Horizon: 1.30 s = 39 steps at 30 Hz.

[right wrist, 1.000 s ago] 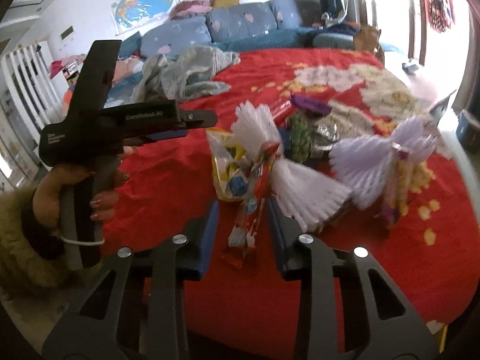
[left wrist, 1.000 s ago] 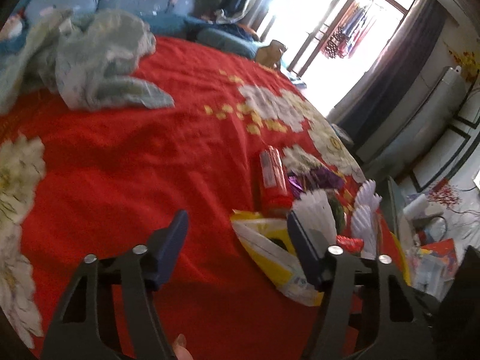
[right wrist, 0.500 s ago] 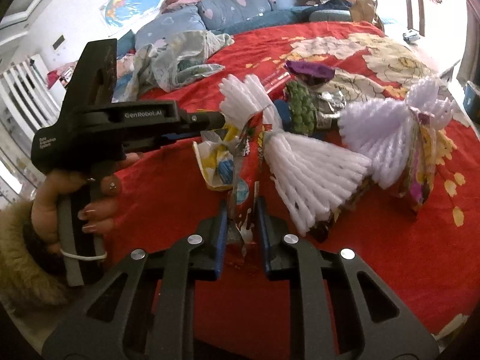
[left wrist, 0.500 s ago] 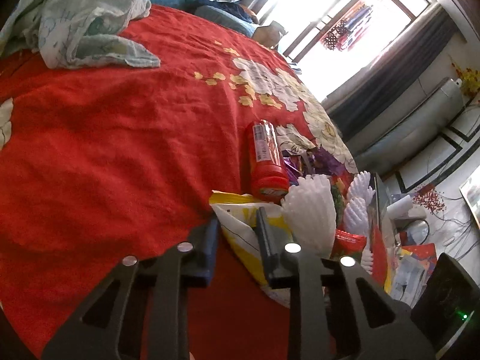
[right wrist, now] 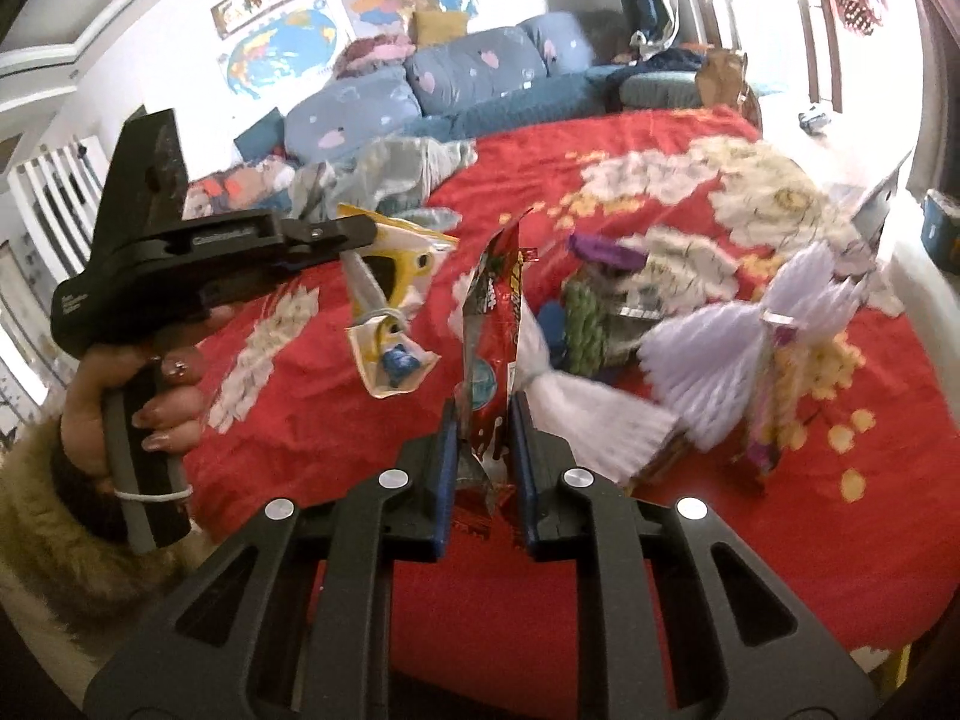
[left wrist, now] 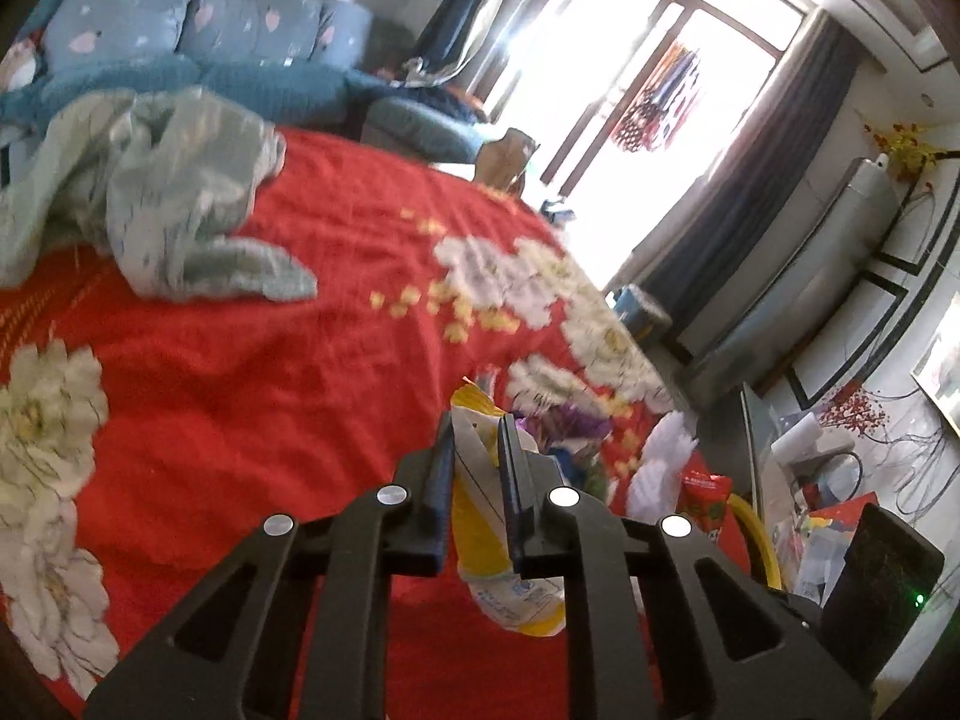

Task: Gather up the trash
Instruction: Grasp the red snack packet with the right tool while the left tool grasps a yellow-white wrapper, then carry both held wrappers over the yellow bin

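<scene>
Yellow wrapper between closing left hand-held gripper jaws.

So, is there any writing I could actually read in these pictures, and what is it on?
Nothing reads clearly.
Left gripper, fingers closing on the yellow wrapper: white side label, too blurred.
Red wrapper: print blurred.
Wall scrolls: characters too small.

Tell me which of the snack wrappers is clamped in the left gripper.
The yellow-and-white wrapper, pinched in the left gripper as its jaws are closing and hanging clear of the bed. The red wrapper is in the right gripper; the purple wrapper lies on the red bedspread.
</scene>
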Available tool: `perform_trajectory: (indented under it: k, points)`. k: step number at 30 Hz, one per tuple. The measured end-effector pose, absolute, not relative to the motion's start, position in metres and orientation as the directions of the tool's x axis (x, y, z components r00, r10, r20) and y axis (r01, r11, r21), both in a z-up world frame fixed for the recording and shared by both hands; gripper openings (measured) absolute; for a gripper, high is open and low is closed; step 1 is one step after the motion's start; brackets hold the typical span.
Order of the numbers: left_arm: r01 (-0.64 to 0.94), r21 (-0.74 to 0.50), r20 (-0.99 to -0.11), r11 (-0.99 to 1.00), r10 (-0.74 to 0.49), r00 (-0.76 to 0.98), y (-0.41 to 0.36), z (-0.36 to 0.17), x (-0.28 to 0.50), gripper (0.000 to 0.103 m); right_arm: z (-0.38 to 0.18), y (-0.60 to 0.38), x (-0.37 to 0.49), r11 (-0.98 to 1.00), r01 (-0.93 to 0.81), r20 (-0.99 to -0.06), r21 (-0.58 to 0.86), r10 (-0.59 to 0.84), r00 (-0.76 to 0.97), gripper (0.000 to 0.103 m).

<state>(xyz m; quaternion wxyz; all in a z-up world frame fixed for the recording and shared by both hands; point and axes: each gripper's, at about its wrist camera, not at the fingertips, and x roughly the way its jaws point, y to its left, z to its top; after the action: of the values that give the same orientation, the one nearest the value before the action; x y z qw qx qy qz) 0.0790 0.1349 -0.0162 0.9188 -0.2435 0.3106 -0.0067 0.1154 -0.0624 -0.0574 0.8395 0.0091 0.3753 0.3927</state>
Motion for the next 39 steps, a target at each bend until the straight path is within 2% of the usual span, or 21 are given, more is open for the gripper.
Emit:
perform_trajectory:
  k: [20,39]
  points:
    - [0.033,-0.406,-0.484,0.913,-0.245,0.840,0.066,0.025,0.091,0.012,-0.018,-0.120,0.137,0.766,-0.566,-0.533,0.306,0.630,0.564,0.012]
    - [0.152,-0.375,-0.495,0.915,-0.336,0.802,-0.004,0.023,0.117,0.012,-0.010,-0.199,0.157,0.849,-0.404,-0.500,0.341,0.528,0.686,0.012]
